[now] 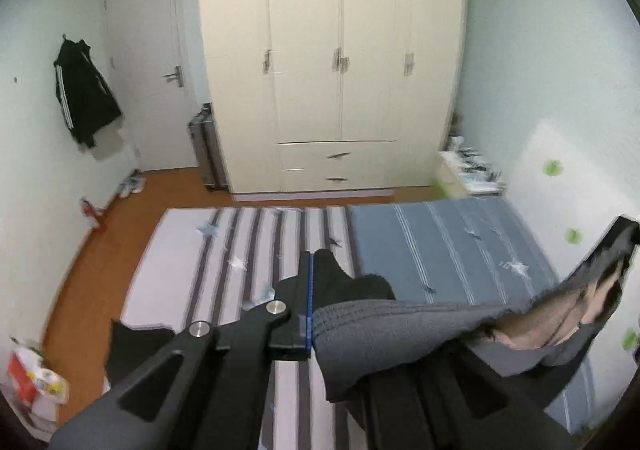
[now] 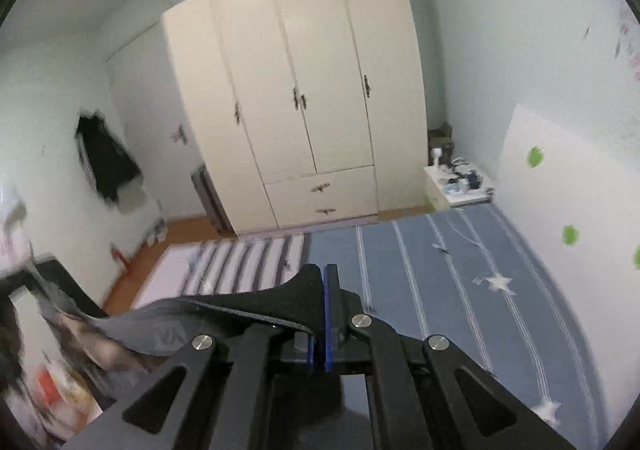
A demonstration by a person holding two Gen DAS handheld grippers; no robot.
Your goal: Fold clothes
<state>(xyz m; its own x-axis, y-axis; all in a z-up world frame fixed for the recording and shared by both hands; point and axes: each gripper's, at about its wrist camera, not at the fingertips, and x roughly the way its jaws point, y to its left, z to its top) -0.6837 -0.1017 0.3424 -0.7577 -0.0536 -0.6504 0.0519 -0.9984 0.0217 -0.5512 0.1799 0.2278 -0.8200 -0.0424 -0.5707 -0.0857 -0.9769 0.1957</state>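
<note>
A dark grey garment (image 1: pixel 400 326) hangs stretched in the air between my two grippers, high above the striped bed (image 1: pixel 460 250). My left gripper (image 1: pixel 311 262) is shut on one end of it, and black cloth pokes out past the blue pads. From there the fabric runs right to the other gripper and a hand (image 1: pixel 600 298) at the edge of the left wrist view. My right gripper (image 2: pixel 325 274) is shut on the garment (image 2: pixel 240 306), which trails off to the left and is blurred there.
A cream wardrobe (image 1: pixel 332 62) fills the far wall, with a white door (image 1: pixel 148 62) and a grey suitcase (image 1: pixel 206 146) to its left. A black jacket (image 1: pixel 82 94) hangs on the left wall. A cluttered nightstand (image 2: pixel 456 186) stands at the right. Bags (image 1: pixel 36 382) lie on the wooden floor.
</note>
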